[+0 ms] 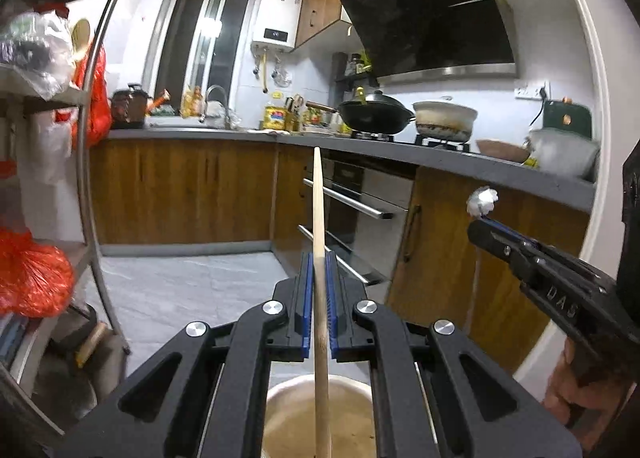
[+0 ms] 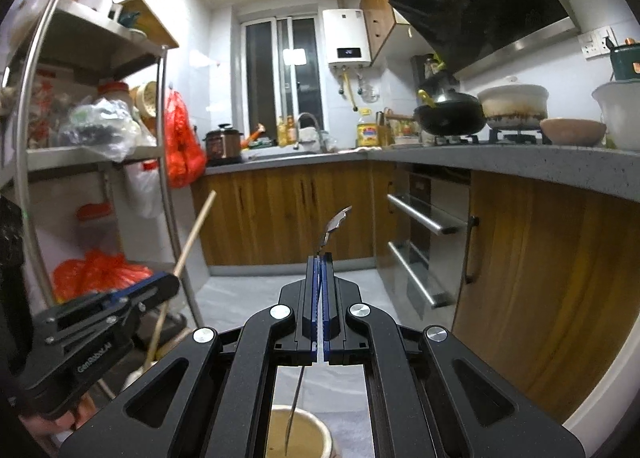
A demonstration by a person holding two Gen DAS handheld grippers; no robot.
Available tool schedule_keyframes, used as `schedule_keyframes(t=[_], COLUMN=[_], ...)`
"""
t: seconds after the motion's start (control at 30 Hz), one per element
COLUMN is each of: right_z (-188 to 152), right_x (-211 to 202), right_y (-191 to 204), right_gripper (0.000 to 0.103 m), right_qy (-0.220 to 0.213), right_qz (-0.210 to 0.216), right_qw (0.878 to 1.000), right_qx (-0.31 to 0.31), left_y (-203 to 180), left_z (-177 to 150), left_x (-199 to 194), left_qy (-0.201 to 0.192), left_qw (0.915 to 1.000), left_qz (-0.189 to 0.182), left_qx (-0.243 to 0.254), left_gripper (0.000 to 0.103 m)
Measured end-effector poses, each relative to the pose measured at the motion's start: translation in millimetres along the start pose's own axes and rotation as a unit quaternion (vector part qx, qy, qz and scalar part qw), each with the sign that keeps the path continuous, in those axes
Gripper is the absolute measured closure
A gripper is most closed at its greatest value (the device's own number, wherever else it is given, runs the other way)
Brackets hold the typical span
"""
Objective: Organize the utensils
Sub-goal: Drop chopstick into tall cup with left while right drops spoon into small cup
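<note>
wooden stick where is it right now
The wooden stick is clamped upright in the left hand-held gripper, its lower end dipping toward the beige container below; the right wrist view shows it at left.

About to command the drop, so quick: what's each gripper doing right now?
Left gripper: closed on a wooden chopstick.
Right gripper: closed on a metal spoon.

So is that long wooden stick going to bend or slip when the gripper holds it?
Probably not bend: the wooden stick stands straight right through the left gripper, so it looks stiff. It is thin, so likely light. It is smooth and round, so it might slide or swivel between the pads, down toward the cup below.
</note>
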State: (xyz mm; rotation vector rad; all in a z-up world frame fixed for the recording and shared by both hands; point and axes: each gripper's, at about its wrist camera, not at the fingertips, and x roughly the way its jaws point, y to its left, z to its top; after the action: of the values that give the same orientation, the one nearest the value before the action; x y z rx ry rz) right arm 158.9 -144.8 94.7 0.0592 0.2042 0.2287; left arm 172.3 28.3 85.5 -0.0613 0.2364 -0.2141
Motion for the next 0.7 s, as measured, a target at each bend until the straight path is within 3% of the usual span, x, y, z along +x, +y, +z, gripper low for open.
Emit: schedule_keyframes(t=[0.37,0.7], right_z=[-41.4,-56.4], right_x=[7.5,-0.1], right_y=[2.5,7.2], right_gripper=[0.1,0.1], right_qy=[0.051,0.07], right_qz=[0.028,0.047], right_qw=[0.998,0.996], right_qx=[-0.003,-0.001], left_y=[-10.2,-19.2], left_z=[-26.5,-43.2], left_x=[-12.1,-18.0], left_qy=[0.019,0.05], left_qw=[0.9993,0.9974], left_qz=[-0.001,0.008], left_qx=[0.032,0.051], left_gripper=[0.097,0.097])
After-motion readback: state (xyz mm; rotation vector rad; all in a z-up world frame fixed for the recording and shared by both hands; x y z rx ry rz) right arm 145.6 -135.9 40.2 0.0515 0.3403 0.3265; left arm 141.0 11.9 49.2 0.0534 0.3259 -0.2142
